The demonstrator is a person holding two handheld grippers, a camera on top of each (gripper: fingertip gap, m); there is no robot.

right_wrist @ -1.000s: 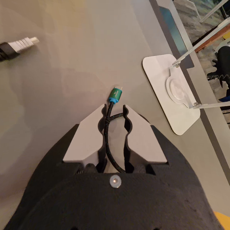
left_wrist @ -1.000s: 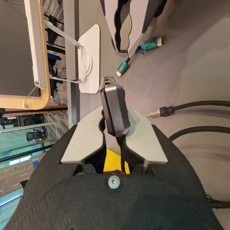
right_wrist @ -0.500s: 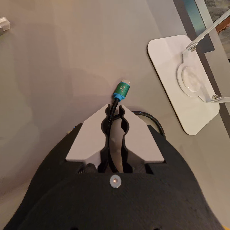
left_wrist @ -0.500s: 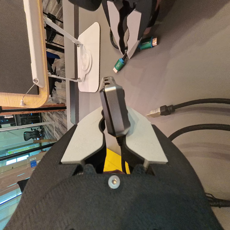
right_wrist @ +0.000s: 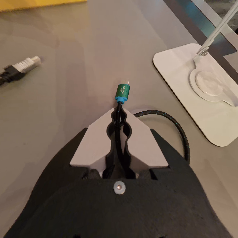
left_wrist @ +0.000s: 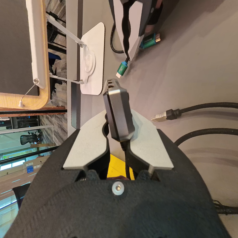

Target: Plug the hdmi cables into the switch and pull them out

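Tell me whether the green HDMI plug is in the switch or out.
Out. The green HDMI plug hangs clear of the switch, its metal tip bare, cable pinched in the right gripper.

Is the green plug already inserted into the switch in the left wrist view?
No, the green plug hangs in the air apart from the switch, whose ports are empty.

Wrist cams close; shared green plug (left_wrist: 122, 69)
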